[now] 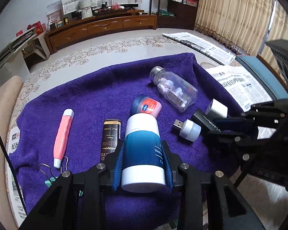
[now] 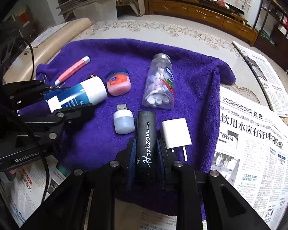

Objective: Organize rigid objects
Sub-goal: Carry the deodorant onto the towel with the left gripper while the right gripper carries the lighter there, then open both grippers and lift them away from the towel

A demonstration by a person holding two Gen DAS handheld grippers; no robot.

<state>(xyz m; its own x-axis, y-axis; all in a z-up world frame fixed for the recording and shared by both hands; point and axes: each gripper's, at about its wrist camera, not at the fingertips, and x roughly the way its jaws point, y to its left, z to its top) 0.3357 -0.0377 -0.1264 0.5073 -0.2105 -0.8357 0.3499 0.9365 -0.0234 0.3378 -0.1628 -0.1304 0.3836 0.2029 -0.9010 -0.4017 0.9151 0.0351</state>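
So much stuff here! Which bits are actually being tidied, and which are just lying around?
Being tidied, on the purple towel:
- blue-and-white tube, in the left gripper
- black Horizon case, in the right gripper
- pink pen
- pill bottle
- pink jar
- USB light
- white charger

Just lying about:
- newspapers
- wooden cabinet
- curtain

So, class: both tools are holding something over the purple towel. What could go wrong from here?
1. The left tool grips the round blue and white tube by its sides, so it might slip or roll once released.
2. The right tool holds the black Horizon case right beside the white charger and USB light; lowering it could knock them.
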